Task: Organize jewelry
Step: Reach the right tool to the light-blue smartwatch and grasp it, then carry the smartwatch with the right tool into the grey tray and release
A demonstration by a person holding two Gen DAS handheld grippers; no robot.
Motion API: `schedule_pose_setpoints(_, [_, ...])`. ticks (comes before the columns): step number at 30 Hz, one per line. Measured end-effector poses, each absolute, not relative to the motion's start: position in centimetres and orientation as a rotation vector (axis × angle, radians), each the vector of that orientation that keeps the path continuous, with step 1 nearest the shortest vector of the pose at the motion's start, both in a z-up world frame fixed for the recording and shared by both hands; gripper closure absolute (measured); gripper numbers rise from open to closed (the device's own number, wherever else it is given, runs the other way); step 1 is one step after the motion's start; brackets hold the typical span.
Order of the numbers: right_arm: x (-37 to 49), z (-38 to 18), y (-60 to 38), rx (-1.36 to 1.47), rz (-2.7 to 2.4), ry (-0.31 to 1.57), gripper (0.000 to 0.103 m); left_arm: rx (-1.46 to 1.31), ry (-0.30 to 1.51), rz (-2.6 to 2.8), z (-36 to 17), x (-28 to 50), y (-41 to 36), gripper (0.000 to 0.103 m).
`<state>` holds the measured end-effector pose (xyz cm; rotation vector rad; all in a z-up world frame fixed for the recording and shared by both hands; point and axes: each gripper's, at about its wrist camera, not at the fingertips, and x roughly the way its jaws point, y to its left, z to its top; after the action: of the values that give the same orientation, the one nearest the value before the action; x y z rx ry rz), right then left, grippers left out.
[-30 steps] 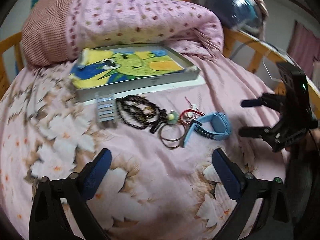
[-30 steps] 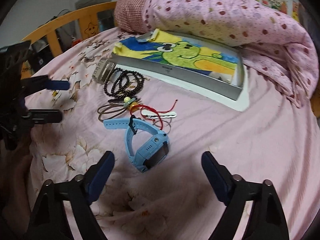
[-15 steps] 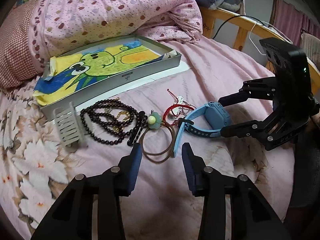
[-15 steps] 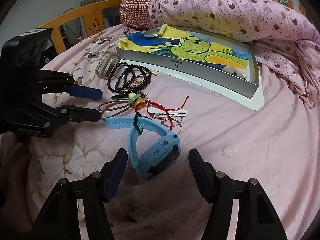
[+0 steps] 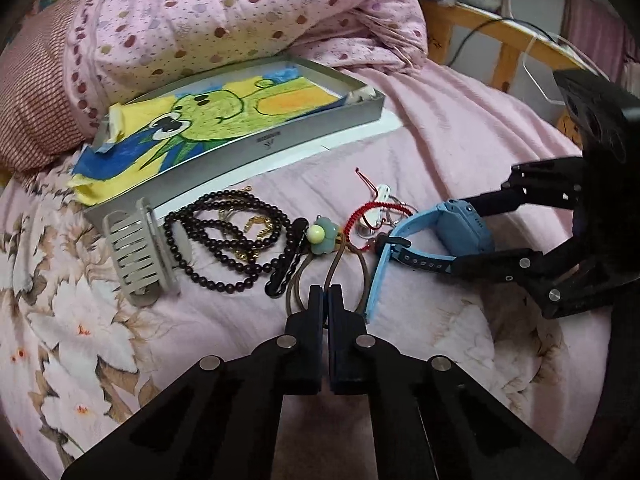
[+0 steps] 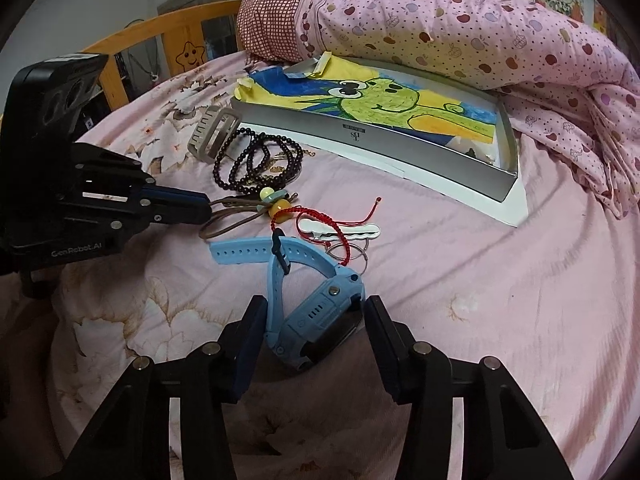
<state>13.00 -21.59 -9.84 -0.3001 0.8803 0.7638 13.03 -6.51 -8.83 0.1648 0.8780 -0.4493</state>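
Jewelry lies on the pink bed. My left gripper (image 5: 325, 294) is shut on the brown cord necklace (image 5: 362, 268) with a green flower bead (image 5: 322, 235); it also shows in the right wrist view (image 6: 206, 205). My right gripper (image 6: 314, 320) is open around the blue watch (image 6: 320, 312), one finger on each side; it also shows in the left wrist view (image 5: 460, 236). A dark bead necklace (image 5: 224, 236), a red string bracelet (image 5: 362, 212), a grey hair clip (image 5: 134, 258) and key rings (image 6: 348, 250) lie beside them.
A grey shallow box (image 5: 280, 142) lined with a yellow-green cartoon drawing sits behind the jewelry. A rolled pink dotted quilt (image 5: 224, 20) lies behind the box. A wooden bed rail (image 6: 168, 44) runs along the bed's edge.
My left gripper moved forward and closed on the brown cord. My right gripper moved forward and narrowed, its fingers now either side of the blue watch.
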Motion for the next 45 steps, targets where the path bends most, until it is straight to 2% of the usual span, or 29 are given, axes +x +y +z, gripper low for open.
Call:
schedule_pose_setpoints(2, [12.8, -9.6, -21.6, -0.298, 0.764, 0.876, 0.057, 0.154, 0.868, -0.437, -8.4, 12.5, -6.4, 0.102])
schedule_pose_setpoints(3, [12.6, -9.4, -21.6, -0.295, 0.768, 0.873, 0.073, 0.146, 0.865, -0.435, -8.1, 12.3, -6.3, 0.103])
schedule_pose_setpoints(4, [12.4, -9.1, -21.7, -0.291, 0.766, 0.873, 0.075, 0.139, 0.860, -0.434, -7.7, 12.0, -6.3, 0.103])
schedule_pose_setpoints(26, [11.9, -5.9, -23.1, -0.202, 0.698, 0.746, 0.080, 0.024, 0.757, -0.420, -0.7, 11.3, -6.9, 0.103])
schedule_pose_setpoints(34, [11.8, -5.4, -23.0, -0.201, 0.706, 0.714, 0.081, 0.014, 0.745, -0.421, -0.1, 12.1, -6.9, 0.103])
schedule_pose_setpoints(40, [14.2, -3.2, -23.6, -0.138, 0.686, 0.636, 0.081, 0.008, 0.733, -0.418, 0.8, 13.6, -6.7, 0.103])
schedule_pose_setpoints(45, [19.5, -1.2, -24.0, -0.036, 0.633, 0.545, 0.081, -0.002, 0.671, -0.400, 2.8, 16.4, -6.1, 0.103])
